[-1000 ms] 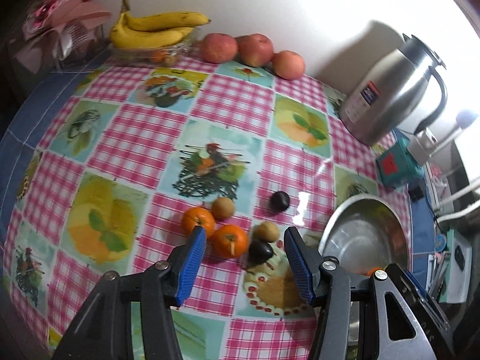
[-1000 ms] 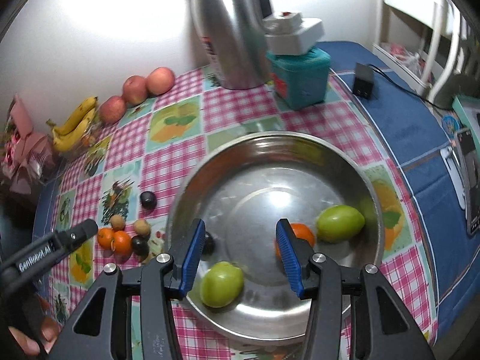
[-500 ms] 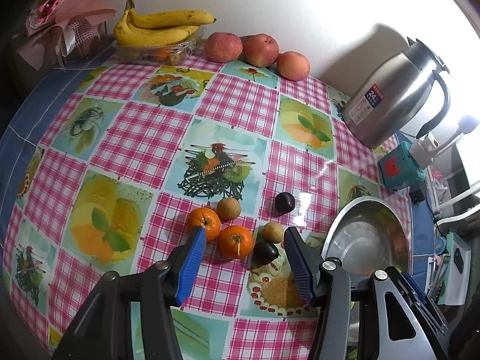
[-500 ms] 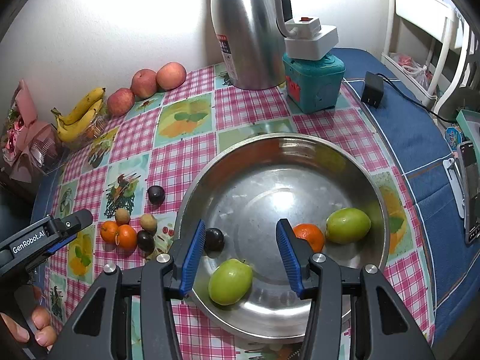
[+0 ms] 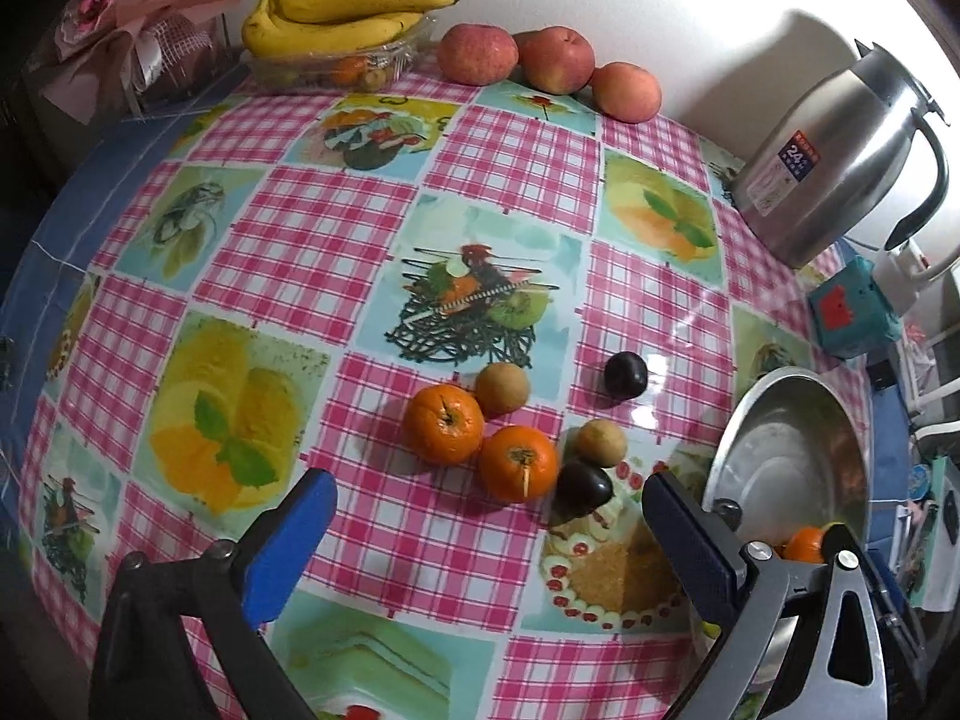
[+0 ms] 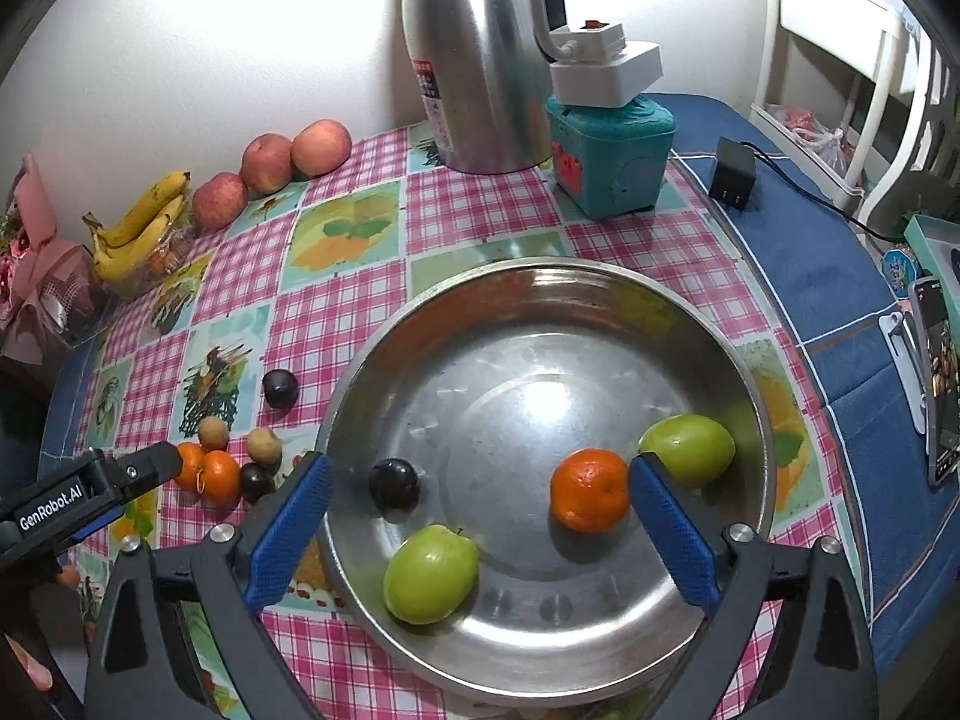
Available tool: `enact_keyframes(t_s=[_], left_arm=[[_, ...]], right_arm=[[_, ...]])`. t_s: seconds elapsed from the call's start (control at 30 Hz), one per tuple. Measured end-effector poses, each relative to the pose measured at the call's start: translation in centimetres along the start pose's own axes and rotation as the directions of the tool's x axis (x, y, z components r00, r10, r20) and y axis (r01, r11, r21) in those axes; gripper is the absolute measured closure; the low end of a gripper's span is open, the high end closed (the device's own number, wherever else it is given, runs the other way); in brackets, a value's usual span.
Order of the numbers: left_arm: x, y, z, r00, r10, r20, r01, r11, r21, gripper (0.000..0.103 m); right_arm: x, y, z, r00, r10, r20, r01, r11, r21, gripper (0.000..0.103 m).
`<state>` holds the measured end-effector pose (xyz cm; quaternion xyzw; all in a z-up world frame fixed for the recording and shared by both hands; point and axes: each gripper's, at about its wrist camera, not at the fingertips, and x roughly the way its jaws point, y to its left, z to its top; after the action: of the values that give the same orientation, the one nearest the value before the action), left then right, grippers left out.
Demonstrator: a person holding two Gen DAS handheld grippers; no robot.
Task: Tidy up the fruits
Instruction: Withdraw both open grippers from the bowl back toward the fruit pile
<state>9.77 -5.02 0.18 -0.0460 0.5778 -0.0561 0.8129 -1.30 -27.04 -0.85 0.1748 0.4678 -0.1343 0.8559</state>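
A steel bowl [image 6: 600, 300] holds two green fruits [image 6: 431, 573], an orange [image 6: 589, 498] and a dark plum [image 6: 393, 483]. My right gripper [image 6: 477, 531] is open and empty above the bowl's near side. On the tablecloth lie two oranges [image 5: 517, 463], two small brown fruits [image 5: 501, 388] and two dark plums [image 5: 625, 374]. My left gripper [image 5: 489, 546] is open and empty just short of this cluster; it also shows in the right wrist view [image 6: 144, 468]. The bowl's rim [image 5: 729, 426] is at the right.
Bananas [image 5: 342, 12] in a clear tray and three apples [image 5: 555, 60] line the wall. A steel kettle [image 5: 840, 156], a teal box [image 6: 612, 162] with a white device and a black adapter [image 6: 733, 173] stand at the back right. A pink bouquet [image 5: 138, 18] is far left.
Both grippers have drawn back and up a little, so the fruit cluster and bowl sit lower and farther in view. Both jaws stay open. No fruit has moved.
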Motion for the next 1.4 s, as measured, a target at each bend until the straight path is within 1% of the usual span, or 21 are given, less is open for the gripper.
enact_keyframes(t_s=[0.2,0.33,0.43,0.53,0.67,0.77,0.83,0.9,0.93,1.0,1.03,1.13,1.23,1.4], left_arm=[[-0.1,-0.2,0.1,1.000,0.011,0.012,-0.011,1.000,0.018,0.000],[-0.3,-0.4,0.3,0.999,0.023,0.037,-0.025,0.999,0.040,0.000],[-0.8,-0.6,0.6,0.996,0.036,0.079,-0.041,0.997,0.062,0.000],[-1.4,-0.7,1.0,0.990,0.029,0.135,-0.041,0.996,0.085,0.000],[-2.0,-0.6,1.7,0.983,-0.012,0.181,-0.005,0.996,0.092,0.000],[-1.8,-0.2,2.3,0.984,-0.052,0.170,0.036,0.995,0.094,0.000],[-1.3,0.3,2.7,0.986,-0.099,0.136,0.088,0.993,0.084,0.000],[-1.0,0.6,2.9,0.985,-0.128,0.119,0.120,0.990,0.072,0.000],[-0.9,0.6,2.9,0.984,-0.130,0.123,0.122,0.990,0.072,0.000],[-0.8,0.7,3.1,0.984,-0.113,0.137,0.100,0.991,0.094,0.000],[-0.7,0.7,3.2,0.984,-0.102,0.146,0.087,0.991,0.105,0.000],[-0.6,0.8,3.3,0.982,-0.109,0.155,0.090,0.989,0.120,0.001],[-0.6,0.7,3.5,0.980,-0.105,0.171,0.082,0.987,0.138,0.001],[-1.1,1.0,4.0,0.973,-0.109,0.202,0.081,0.987,0.139,0.001]], right_arm=[[-0.1,-0.4,0.1,1.000,0.003,0.016,-0.003,1.000,0.021,0.005],[0.0,-0.3,0.0,1.000,0.006,0.022,-0.006,1.000,0.021,0.005],[-0.1,-0.2,0.1,0.999,0.013,0.033,-0.014,1.000,0.022,0.005],[-0.3,-0.1,0.2,0.999,0.014,0.044,-0.015,1.000,0.028,0.005],[-0.3,0.0,0.3,0.998,0.023,0.059,-0.026,0.999,0.041,0.005],[-0.4,0.4,0.3,0.997,0.012,0.073,-0.014,1.000,0.021,0.005],[-0.3,0.7,0.4,0.997,0.007,0.073,-0.008,1.000,0.016,0.005],[0.0,0.9,0.5,0.999,0.000,0.054,-0.001,1.000,0.013,0.005],[0.2,1.1,0.5,0.999,-0.005,0.048,0.005,1.000,0.010,0.005],[0.7,1.4,0.6,0.999,-0.016,0.034,0.016,1.000,0.003,0.005],[1.1,1.6,0.6,1.000,-0.025,0.014,0.025,1.000,0.000,0.005],[1.9,2.1,0.6,1.000,-0.031,-0.001,0.030,1.000,-0.007,0.005],[2.2,2.8,0.6,0.998,-0.059,0.018,0.060,0.997,-0.042,0.005],[2.3,4.1,0.7,0.996,-0.070,0.058,0.075,0.994,-0.083,0.005]])
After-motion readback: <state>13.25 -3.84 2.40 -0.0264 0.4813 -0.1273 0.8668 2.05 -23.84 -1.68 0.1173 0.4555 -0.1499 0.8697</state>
